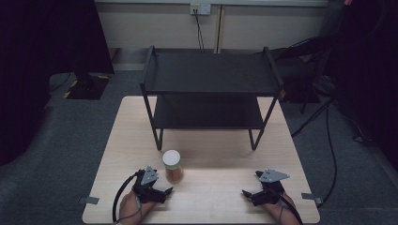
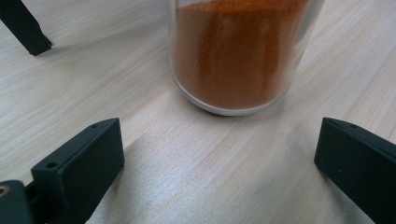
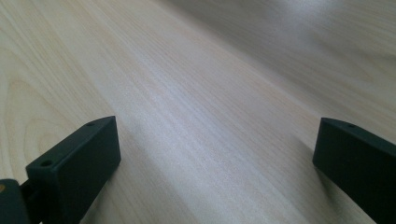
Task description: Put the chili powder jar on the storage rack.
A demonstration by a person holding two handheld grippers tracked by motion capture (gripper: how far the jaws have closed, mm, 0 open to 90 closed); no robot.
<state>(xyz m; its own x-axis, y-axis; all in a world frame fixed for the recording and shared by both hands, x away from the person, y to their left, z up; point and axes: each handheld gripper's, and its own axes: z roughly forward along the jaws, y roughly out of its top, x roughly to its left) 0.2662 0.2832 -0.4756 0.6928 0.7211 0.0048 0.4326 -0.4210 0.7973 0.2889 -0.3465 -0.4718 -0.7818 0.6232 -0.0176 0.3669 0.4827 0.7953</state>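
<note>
Jar [image 1: 172, 165] stood upright just ahead of the left gripper [image 1: 162, 191], jaws spread and empty; right gripper [image 1: 248, 194], also spread, sat well away from the jar.

In the left gripper view, the top edge is cutting off the jar [image 2: 236, 53] of orange powder, hiding its lid. The left tongs [image 2: 219, 158] are running off the bottom edge. In the high view, the shelf rack [image 1: 211, 75] is shadowing its lower tier, and the person's forearms are leaving the bottom edge.
</note>
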